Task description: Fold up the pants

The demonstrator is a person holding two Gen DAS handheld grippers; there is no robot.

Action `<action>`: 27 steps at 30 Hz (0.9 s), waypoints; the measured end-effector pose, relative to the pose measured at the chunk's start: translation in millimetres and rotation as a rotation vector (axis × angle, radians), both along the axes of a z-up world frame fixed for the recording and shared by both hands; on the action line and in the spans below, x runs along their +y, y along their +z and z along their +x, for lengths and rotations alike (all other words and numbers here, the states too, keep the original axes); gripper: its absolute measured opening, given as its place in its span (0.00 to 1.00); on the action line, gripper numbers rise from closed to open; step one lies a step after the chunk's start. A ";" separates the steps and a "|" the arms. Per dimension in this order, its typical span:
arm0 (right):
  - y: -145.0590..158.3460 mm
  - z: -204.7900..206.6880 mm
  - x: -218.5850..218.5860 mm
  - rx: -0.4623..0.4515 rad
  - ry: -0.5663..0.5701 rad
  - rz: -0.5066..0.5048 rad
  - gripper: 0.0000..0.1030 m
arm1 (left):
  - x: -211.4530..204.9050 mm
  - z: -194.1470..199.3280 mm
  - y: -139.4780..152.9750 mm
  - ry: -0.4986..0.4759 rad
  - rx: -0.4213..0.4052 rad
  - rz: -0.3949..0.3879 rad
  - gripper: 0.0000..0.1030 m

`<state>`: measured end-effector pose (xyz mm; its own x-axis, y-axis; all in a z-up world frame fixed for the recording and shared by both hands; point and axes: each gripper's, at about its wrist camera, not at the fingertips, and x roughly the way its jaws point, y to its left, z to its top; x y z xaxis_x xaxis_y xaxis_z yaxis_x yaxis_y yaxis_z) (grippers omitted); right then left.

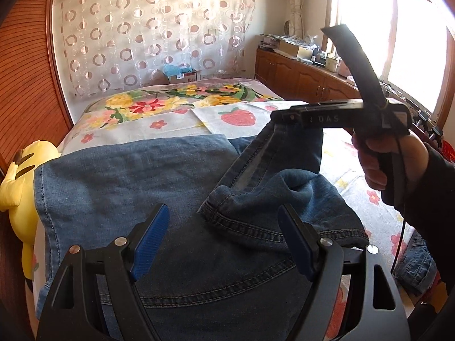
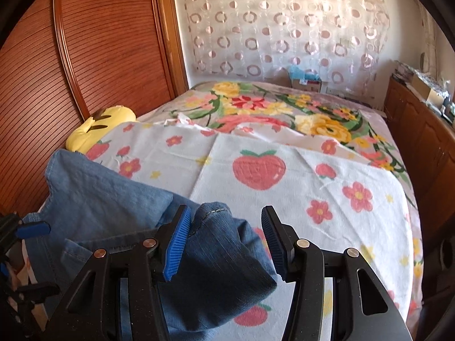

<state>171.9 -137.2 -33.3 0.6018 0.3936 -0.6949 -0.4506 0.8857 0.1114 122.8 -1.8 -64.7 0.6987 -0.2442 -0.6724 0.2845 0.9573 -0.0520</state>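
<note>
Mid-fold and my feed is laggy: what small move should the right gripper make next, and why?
Probably carry the lifted fold across over the flat jeans and lower it: the right gripper holds it clear of the bed, and the left gripper hangs open above the jeans.

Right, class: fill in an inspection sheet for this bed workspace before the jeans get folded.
Surface: strawberry-print sheet on a bed, wrinkled.
Job's things: jeans spread on the sheet, one end lifted.
Clutter: yellow plush toy at the bed's edge.
Grippers: left gripper, jaws open above the jeans; right gripper, jaws closed on the lifted end.
Cables: black cable hanging by the right gripper's handle.
Surroundings: circle-patterned curtain, wooden cabinets, window.
</note>
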 end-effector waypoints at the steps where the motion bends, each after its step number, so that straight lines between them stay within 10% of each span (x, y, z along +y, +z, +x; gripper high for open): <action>1: 0.8 7.5 -3.5 0.005 0.007 0.006 0.37 | -0.7 0.7 0.5 0.001 0.000 0.001 0.77; 6: 2.7 11.0 -14.7 -0.023 0.013 0.015 0.09 | -0.4 3.2 0.9 0.005 0.000 0.007 0.77; 27: 7.1 -22.3 -59.5 -0.139 -0.042 0.107 0.08 | -5.5 33.4 -13.9 0.009 0.055 -0.032 0.77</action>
